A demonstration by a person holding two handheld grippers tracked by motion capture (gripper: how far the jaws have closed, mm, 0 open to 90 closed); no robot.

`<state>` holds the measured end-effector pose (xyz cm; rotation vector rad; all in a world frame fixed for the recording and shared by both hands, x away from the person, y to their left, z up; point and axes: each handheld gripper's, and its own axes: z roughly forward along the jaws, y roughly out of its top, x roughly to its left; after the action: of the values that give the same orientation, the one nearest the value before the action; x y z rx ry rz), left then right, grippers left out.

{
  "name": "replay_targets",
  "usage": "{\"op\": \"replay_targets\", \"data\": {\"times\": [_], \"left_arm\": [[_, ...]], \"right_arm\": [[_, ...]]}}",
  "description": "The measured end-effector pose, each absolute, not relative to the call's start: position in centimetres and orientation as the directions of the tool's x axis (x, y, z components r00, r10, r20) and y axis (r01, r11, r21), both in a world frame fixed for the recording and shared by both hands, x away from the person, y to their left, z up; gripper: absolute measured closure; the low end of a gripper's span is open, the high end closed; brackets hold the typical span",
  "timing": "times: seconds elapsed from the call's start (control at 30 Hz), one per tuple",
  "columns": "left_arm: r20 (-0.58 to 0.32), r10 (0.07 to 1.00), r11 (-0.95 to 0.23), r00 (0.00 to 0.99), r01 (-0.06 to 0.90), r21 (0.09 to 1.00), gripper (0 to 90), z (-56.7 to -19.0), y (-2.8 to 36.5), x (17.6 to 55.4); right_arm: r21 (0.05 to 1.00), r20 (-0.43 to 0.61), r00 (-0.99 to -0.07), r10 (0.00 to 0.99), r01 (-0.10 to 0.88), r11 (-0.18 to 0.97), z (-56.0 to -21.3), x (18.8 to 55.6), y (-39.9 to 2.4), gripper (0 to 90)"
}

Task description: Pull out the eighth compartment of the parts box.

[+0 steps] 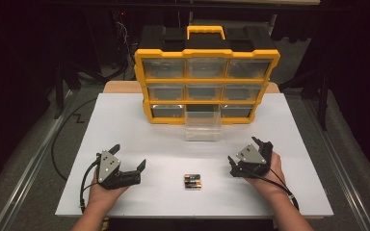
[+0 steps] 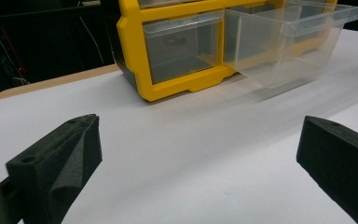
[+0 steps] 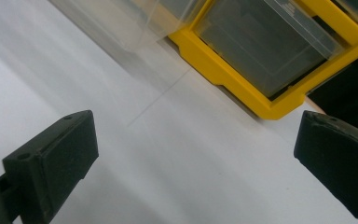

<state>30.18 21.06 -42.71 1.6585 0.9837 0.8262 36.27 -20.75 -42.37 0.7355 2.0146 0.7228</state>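
A yellow-framed organizer (image 1: 206,82) with 9 clear drawers in 3 rows is standing at the far middle of the white table (image 1: 125,130). Its bottom-middle drawer (image 1: 203,124) is sticking out, pulled open. 2 batteries (image 1: 192,181) are lying side by side near the front edge, between the left gripper (image 1: 129,156) and right gripper (image 1: 244,150), both resting with jaws spread apart, gripping nothing.

At the upper centre of the high view, the organizer (image 1: 206,72) has a yellow frame, a black top and clear drawers. The table (image 1: 125,125) is white. The batteries (image 1: 192,181) at lower centre are black with gold ends.
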Motion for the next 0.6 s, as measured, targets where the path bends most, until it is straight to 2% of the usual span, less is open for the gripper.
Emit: {"op": "replay_targets", "data": {"times": [0.3, 0.33, 0.4, 0.6], "left_arm": [[0.062, 0.901, -0.167, 0.43, 0.212, 0.963, 0.9, -42.8, 21.2, 30.5], [0.061, 0.9, -0.167, 0.431, 0.213, 0.963, 0.9, -42.8, 21.2, 30.5], [0.061, 0.9, -0.166, 0.431, 0.211, 0.963, 0.9, -42.8, 21.2, 30.5], [0.06, 0.902, -0.164, 0.428, 0.211, 0.964, 0.9, -42.8, 21.1, 30.5]], "right_arm": [[0.817, -0.308, -0.477, 0.823, 0.311, 0.485, -42.2, 36.2, -21.6, 0.9], [0.819, -0.308, -0.476, 0.824, 0.308, 0.485, -42.1, 36.2, -21.6, 0.9], [0.835, -0.295, -0.463, 0.836, 0.301, 0.461, -42.1, 35.9, -21.7, 0.9], [0.879, -0.134, -0.41, 0.902, 0.371, 0.299, -42.0, 35.8, -22.8, 0.9]]}}
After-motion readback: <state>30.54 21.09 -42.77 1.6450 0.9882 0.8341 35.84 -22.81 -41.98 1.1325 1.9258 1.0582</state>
